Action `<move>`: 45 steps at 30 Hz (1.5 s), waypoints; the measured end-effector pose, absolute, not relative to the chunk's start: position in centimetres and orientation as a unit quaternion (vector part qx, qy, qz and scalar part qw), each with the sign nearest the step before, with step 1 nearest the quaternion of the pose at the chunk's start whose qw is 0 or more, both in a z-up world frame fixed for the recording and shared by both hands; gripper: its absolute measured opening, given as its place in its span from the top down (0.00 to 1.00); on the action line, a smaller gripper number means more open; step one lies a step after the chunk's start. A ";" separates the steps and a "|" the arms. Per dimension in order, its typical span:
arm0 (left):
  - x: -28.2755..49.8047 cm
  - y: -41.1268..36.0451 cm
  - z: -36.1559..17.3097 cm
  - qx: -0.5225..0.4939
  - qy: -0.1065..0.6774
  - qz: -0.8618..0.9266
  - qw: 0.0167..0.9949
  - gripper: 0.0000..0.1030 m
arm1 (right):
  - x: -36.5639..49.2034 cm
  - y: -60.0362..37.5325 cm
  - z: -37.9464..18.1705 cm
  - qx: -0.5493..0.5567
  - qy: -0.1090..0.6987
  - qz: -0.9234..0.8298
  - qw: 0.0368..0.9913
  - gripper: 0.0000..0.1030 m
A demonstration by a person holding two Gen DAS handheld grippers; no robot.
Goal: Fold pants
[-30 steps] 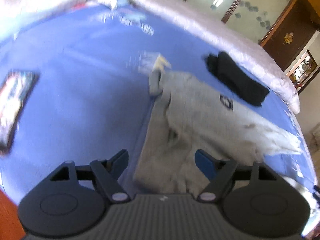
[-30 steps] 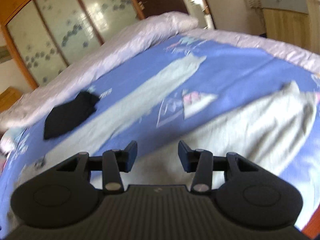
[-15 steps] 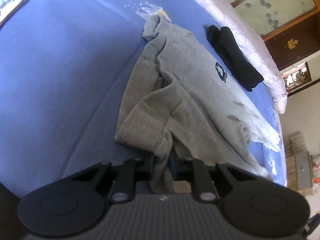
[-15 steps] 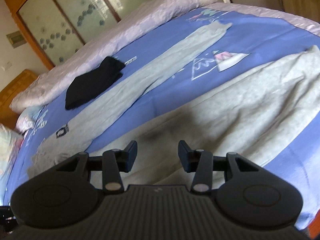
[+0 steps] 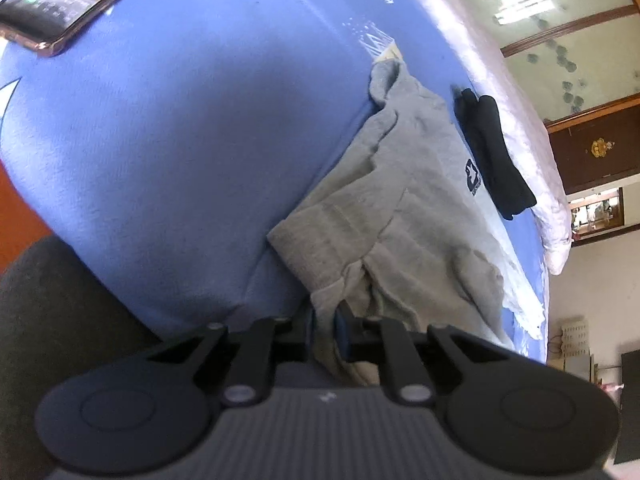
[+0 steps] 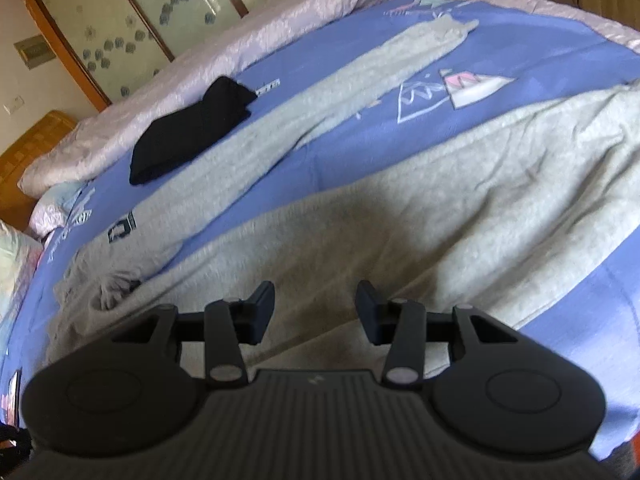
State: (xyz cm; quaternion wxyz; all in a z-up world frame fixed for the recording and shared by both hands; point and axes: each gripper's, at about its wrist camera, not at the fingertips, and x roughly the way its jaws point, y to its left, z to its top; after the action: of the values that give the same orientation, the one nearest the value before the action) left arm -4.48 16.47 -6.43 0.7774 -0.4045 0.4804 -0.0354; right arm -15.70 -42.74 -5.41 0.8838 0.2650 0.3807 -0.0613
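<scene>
Grey sweatpants [image 5: 416, 216] with a dark logo lie spread on a blue bed sheet [image 5: 192, 128]. My left gripper [image 5: 325, 322] is shut on the waistband corner of the pants at the near edge of the bed. In the right wrist view the pants [image 6: 420, 216] lie with two legs apart, the far leg stretching toward the back right. My right gripper [image 6: 315, 307] is open and empty, low over the near leg.
A folded black garment [image 5: 490, 152] lies beside the pants near the pale quilt [image 5: 500, 72]; it also shows in the right wrist view [image 6: 192, 130]. A phone [image 5: 68, 4] lies on the sheet at far left. A wardrobe stands behind the bed.
My left gripper went from open to shut on the waistband corner and dropped lower. My right gripper moved down toward the near leg and stayed open.
</scene>
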 end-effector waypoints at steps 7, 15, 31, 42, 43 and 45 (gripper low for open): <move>-4.2 15.9 -6.3 -0.404 0.471 -0.054 0.782 0.59 | -16.0 -42.6 -6.3 0.262 0.391 -0.058 0.881 0.51; -4.2 14.8 -5.8 -0.395 0.465 -0.077 0.788 0.44 | -16.1 -41.1 -6.4 0.221 0.388 -0.051 0.893 0.39; -4.3 14.9 -6.3 -0.399 0.470 -0.079 0.784 0.44 | -15.8 -39.5 -6.5 0.182 0.385 -0.052 0.903 0.33; -4.2 14.9 -6.4 -0.402 0.470 -0.081 0.782 0.44 | -15.8 -39.5 -6.5 0.184 0.387 -0.052 0.902 0.33; -4.2 14.9 -6.4 -0.402 0.470 -0.080 0.782 0.44 | -15.8 -39.4 -6.5 0.184 0.387 -0.052 0.902 0.33; -4.2 14.9 -6.4 -0.402 0.471 -0.080 0.781 0.43 | -15.8 -39.6 -6.4 0.187 0.389 -0.051 0.901 0.33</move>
State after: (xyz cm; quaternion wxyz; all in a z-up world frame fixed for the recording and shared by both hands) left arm -4.20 14.91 -6.36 0.7811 -0.4018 0.4713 -0.0796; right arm -15.76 -39.56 -6.37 0.9008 0.1869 0.3887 -0.0507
